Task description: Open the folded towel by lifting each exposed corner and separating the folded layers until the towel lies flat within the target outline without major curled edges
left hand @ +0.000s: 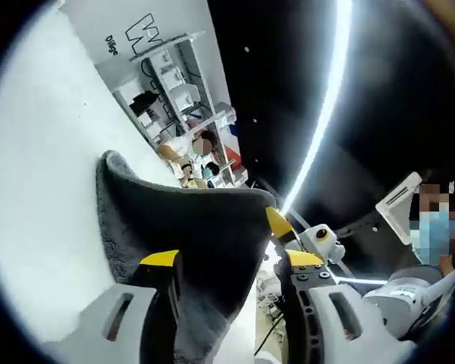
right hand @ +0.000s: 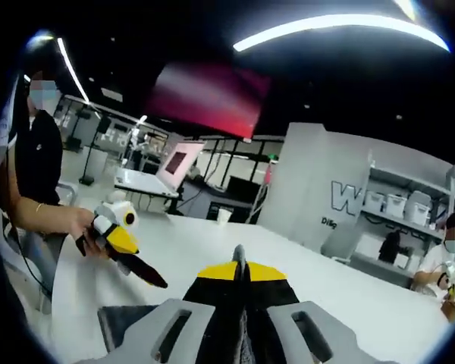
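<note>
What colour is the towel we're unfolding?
Dark grey towel, plain with no pattern; it shows best in the left gripper view.

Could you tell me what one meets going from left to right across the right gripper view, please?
A person in a dark top → the left gripper in that person's hand → the right gripper, jaws shut on an edge of the grey towel → a white partition with lettering → shelves with white boxes.
</note>
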Tool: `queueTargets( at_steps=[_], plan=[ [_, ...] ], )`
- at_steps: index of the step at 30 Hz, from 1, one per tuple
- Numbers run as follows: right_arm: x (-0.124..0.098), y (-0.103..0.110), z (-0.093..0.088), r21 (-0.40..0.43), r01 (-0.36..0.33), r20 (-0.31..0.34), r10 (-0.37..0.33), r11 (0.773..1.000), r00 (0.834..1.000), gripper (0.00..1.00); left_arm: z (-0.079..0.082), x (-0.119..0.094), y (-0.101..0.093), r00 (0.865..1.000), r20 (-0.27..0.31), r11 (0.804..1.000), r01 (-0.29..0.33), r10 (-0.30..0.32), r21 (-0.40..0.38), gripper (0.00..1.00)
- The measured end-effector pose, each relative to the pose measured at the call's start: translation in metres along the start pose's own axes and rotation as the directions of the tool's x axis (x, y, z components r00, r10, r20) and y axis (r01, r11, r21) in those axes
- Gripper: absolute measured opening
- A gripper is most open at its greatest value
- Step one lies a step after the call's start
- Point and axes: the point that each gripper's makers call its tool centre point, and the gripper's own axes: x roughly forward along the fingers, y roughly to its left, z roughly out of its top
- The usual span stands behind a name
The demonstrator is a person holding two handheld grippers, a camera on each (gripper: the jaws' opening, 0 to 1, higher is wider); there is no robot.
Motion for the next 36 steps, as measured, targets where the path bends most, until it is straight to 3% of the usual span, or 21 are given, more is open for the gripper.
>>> queueTargets(
  at_steps=[7,14,21,26,28,31,36],
  plan=[
    [-0.007,0.005,0.004,-0.022,0.000,0.016,0.001,1.000,1.000,0.00,0.014,0.015,0.015,1.000,-0.007,0.999,-0.015,0.015,-0.044,0.48],
    [-0.009,0.018,0.003,-0.059,-0.037,0.025,0.039,0.998,0.999,0.00,0.018,0.040,0.027,0.998,-0.061,0.999,-0.018,0.016,-0.039,0.51],
    [-0.011,0.028,0.003,-0.083,-0.068,0.020,0.070,0.994,0.997,0.00,0.028,0.052,0.043,0.998,-0.047,0.994,-0.041,0.036,-0.102,0.50],
    [-0.014,0.034,0.003,-0.095,-0.082,0.015,0.083,0.992,0.996,0.00,0.039,0.050,0.053,0.997,-0.016,0.994,-0.079,0.078,-0.072,0.58],
    [-0.017,0.036,0.004,-0.103,-0.086,0.019,0.088,0.991,0.996,0.00,0.040,0.051,0.057,0.996,-0.011,0.993,-0.089,0.088,-0.077,0.57],
    [-0.018,0.042,0.003,-0.148,-0.097,0.008,0.099,0.984,0.995,0.00,0.043,0.054,0.067,0.991,0.013,0.987,-0.132,0.134,-0.087,0.55],
    [-0.019,0.055,-0.004,-0.217,-0.118,-0.030,0.115,0.969,0.993,0.00,0.047,0.064,0.078,0.990,0.019,0.983,-0.133,0.136,-0.128,0.55]
  ],
)
